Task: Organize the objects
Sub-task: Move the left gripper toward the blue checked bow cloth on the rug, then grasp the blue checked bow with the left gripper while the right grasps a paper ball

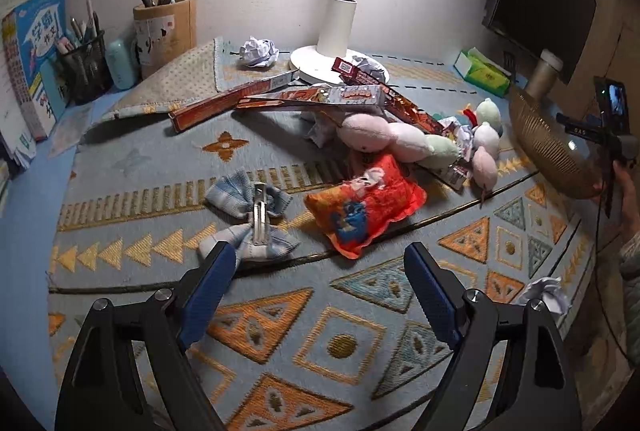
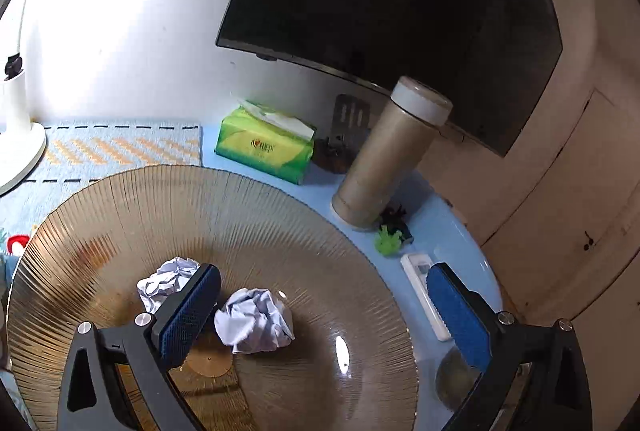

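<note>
My left gripper (image 1: 320,251) hangs open over the patterned mat (image 1: 344,343), holding nothing. Just beyond its left finger lies a blue checked bow hair clip (image 1: 252,219). An orange snack bag (image 1: 364,207) sits ahead, with plush toys (image 1: 400,139) and long printed boxes (image 1: 312,97) piled behind it. My right gripper (image 2: 324,271) stands wide open over an amber ribbed glass bowl (image 2: 280,215). One crumpled paper ball (image 2: 254,323) lies loose in the bowl between the fingers, untouched by the pads. A second paper ball (image 2: 164,283) is partly hidden behind the left finger.
More crumpled paper (image 1: 259,51) lies by the white lamp base (image 1: 332,63), and another wad (image 1: 544,295) at the mat's right edge. Pen holders (image 1: 84,67) and books (image 1: 36,51) line the back left. A green tissue box (image 2: 264,147), tan canister (image 2: 384,159), white remote (image 2: 424,295) and dark screen (image 2: 400,11) stand behind the bowl.
</note>
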Tool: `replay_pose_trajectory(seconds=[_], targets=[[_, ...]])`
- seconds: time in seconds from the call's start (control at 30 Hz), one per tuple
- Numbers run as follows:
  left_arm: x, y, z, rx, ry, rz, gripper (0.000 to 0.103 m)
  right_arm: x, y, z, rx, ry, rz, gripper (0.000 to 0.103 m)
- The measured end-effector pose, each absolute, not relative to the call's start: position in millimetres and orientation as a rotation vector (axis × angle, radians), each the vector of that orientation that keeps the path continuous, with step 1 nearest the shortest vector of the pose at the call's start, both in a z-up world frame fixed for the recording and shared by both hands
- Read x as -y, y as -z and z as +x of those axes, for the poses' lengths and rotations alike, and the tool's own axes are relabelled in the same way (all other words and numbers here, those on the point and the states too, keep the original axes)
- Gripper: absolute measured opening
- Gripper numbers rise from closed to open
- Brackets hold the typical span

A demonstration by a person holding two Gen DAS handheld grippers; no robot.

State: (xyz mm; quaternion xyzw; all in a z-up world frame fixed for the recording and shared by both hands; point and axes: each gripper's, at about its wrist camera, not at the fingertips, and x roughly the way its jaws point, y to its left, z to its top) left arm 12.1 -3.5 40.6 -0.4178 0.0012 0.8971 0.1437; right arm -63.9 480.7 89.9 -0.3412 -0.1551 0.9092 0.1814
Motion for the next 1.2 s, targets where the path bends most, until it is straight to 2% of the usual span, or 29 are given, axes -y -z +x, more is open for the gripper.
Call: replay_pose_trajectory(seconds=[0.07,0.27,0.37,0.5,0.57,0.6,0.63,0.67,0.73,0.87,0.93,1.1,1.13,1.2], targets=[[17.1,-38.2,5.0,-0.001,-2.626,-1.251,0.085,-481.5,-91.1,-54.6,0.458,-2.586,-0.949,0.103],[44.5,-13.9,-24.5,0.277,-2.553,-1.469,0.085,-441.6,-137.0,22.6,0.506,-2.578,-0.642,0.103],[35.0,-10.3,-27.1,0.261,-2.557,-1.433,0.085,-409.7,-139.1,68.1,0.413,-2.842,-0.784,0.103],[20.7,-6.7,-33.3,0.165,-2.597,-1.444,0.083,-356.7,-93.0,115.9,0.253,-3.106,-1.151,0.103],[14.7,-6.6,-32.0,0.078,-2.648,-1.428,0.069,-334.6,-64.4,131.3,0.227,-3.126,-1.292,0.103],[12.0,-6.5,-30.0,0.028,-2.671,-1.411,0.054,-325.4,-53.0,140.0,0.223,-3.123,-1.324,0.103],[10.6,-6.3,-28.3,-0.006,-2.691,-1.400,0.046,-318.1,-42.7,142.4,0.212,-3.118,-1.367,0.103],[12.4,-6.8,-27.9,-0.010,-2.699,-1.388,0.043,-310.0,-35.2,148.1,0.174,-3.115,-1.420,0.103],[17.4,-7.4,-26.6,0.031,-2.701,-1.370,0.026,-304.7,-24.1,148.9,0.060,-3.127,-1.558,0.103],[31.0,-8.7,-27.3,0.151,-2.682,-1.362,0.021,-297.9,-32.4,145.4,0.078,-3.173,-1.551,0.103],[34.6,-8.3,-26.8,0.182,-2.671,-1.355,0.021,-290.0,-35.6,147.6,0.002,-3.218,-1.586,0.103],[30.7,-6.6,-23.6,0.150,-2.687,-1.329,0.021,-275.1,-23.6,147.9,-0.001,-3.201,-1.654,0.103],[29.3,-6.7,-22.9,0.141,-2.688,-1.328,0.021,-273.5,-19.7,146.9,0.002,-3.181,-1.667,0.101],[28.5,-8.1,-20.4,0.160,-2.675,-1.315,0.021,-271.1,-12.6,145.5,0.002,-3.143,-1.699,0.074]])
